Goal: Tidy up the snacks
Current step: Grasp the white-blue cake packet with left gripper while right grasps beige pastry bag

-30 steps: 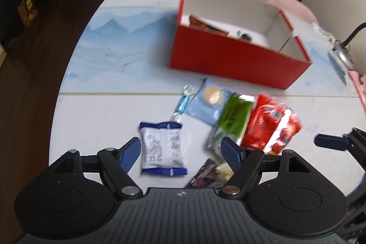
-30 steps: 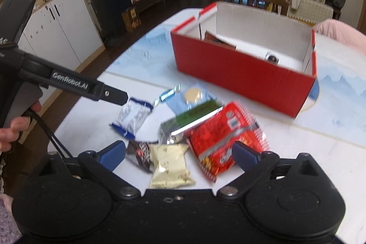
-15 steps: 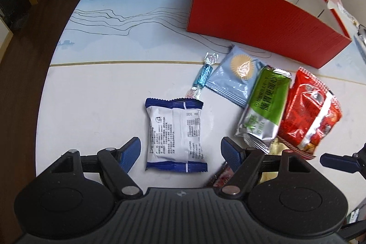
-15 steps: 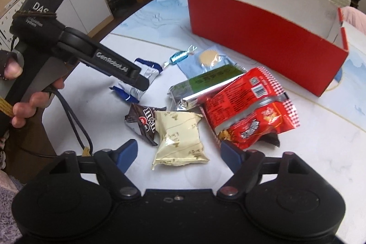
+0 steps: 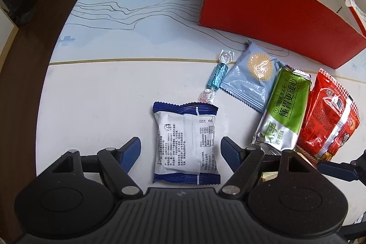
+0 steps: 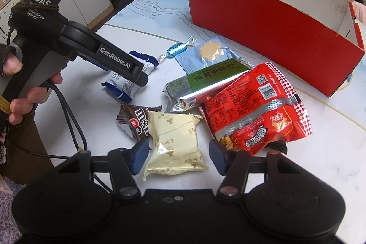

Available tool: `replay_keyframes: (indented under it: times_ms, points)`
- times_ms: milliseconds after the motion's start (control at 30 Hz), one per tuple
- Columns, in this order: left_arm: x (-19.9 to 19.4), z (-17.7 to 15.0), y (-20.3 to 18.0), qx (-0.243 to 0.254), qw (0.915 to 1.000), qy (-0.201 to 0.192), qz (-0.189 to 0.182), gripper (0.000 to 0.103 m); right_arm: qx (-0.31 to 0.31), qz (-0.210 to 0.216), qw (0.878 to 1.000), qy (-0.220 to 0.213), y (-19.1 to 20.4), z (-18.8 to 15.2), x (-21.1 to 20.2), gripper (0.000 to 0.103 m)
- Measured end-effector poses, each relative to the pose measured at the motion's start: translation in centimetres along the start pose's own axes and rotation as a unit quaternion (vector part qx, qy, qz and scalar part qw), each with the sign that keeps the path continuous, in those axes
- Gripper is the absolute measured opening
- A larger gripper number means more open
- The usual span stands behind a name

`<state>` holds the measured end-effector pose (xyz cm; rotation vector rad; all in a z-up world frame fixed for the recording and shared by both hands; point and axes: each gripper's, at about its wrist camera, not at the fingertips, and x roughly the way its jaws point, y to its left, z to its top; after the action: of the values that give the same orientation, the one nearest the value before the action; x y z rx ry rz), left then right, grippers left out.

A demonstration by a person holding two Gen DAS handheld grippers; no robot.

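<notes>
My left gripper (image 5: 183,150) is open, its fingers on either side of a white-and-blue snack packet (image 5: 186,142) lying flat on the table. My right gripper (image 6: 178,154) is open around a cream packet (image 6: 175,144), not closed on it. Beside them lie a brown M&M's bag (image 6: 135,122), a green packet (image 5: 286,109), a red bag (image 5: 329,116), a light blue packet (image 5: 251,74) and a blue candy (image 5: 217,77). The red box (image 5: 270,13) stands open behind them.
The round white table (image 5: 103,93) has a blue mountain print; its edge curves close on the left, with dark floor beyond. The left gripper's body (image 6: 68,33) and the hand holding it sit left of the snacks in the right wrist view.
Both grippers have come down and forward. The left now straddles the white-and-blue packet; the right now straddles the cream packet. The snacks have not moved.
</notes>
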<state>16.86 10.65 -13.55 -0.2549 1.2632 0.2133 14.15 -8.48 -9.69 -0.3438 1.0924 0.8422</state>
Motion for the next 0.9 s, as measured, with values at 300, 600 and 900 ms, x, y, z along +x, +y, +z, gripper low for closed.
replay_keyframes:
  times_ms: [300,600,900]
  points:
    - [0.3,0.3,-0.3,0.008,0.9999,0.008,0.006,0.050,0.013,0.003,1.000,0.006,-0.3,0.0,0.3,0.045]
    - [-0.4,-0.5,0.7,-0.017,0.9998,0.001,-0.012,0.047,0.032,-0.014,0.999,-0.001,0.0,-0.4,-0.6,0.037]
    - [-4.1,-1.9,2.7,-0.042,0.9978,-0.032,-0.041,0.047,0.057,-0.021,0.997,-0.039,0.3,-0.9,-4.0,0.037]
